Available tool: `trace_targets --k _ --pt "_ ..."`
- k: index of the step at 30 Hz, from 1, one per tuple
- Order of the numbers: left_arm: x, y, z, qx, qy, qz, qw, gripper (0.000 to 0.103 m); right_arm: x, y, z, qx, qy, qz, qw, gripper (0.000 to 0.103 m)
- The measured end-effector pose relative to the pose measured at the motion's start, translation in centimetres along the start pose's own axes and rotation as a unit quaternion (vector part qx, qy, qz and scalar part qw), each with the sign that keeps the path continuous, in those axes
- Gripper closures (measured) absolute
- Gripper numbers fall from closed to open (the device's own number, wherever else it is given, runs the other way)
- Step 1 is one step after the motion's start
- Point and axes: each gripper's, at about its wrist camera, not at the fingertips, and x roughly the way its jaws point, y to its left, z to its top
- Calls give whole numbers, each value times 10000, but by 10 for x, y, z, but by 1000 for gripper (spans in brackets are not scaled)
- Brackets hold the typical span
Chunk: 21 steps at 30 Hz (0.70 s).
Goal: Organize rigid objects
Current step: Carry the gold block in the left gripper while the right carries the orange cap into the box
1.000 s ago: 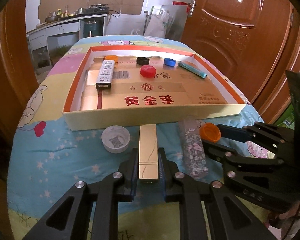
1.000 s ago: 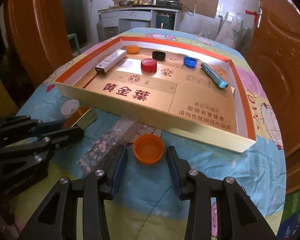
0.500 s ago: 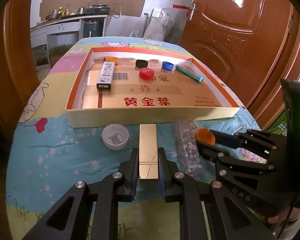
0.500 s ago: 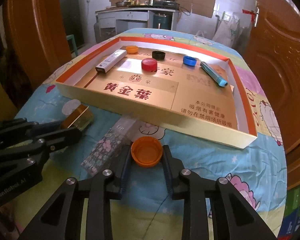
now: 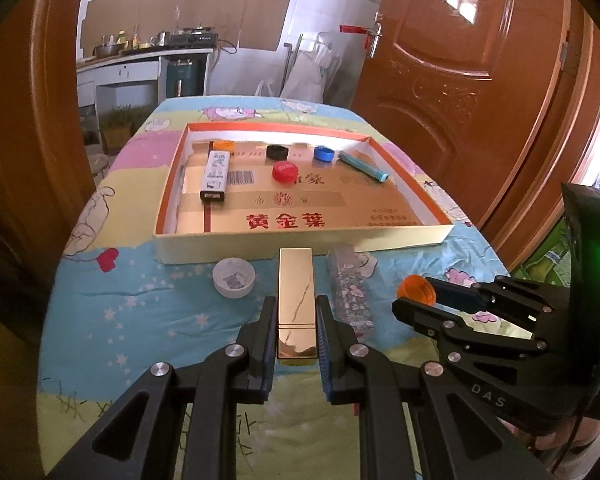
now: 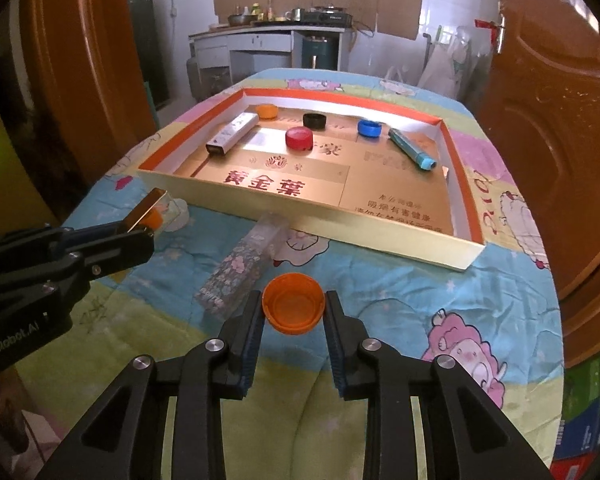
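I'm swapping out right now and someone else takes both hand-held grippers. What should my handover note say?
Left hand-held gripper: shut on the gold box.
Right hand-held gripper: just closed on the orange cap.
Done: white box, four caps and a teal tube lie in the tray.
Left: both held items, plus the white cap and floral box on the cloth in front of the tray.

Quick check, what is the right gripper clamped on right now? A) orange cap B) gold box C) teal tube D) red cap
A: the right gripper has its pads pressed on both sides of the orange cap, held open side up in front of the tray.
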Motion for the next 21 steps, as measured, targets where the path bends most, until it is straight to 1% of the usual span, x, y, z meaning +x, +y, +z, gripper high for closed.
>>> trace_targets --k 10,21 --pt "-16 -8 11 87 -205 -69 9997 85 -29 -4 9 74 -329 -87 9994 73" --pt "-15 -9 23 104 -261 -111 9995 85 -37 -14 19 258 -487 -85 9984 73"
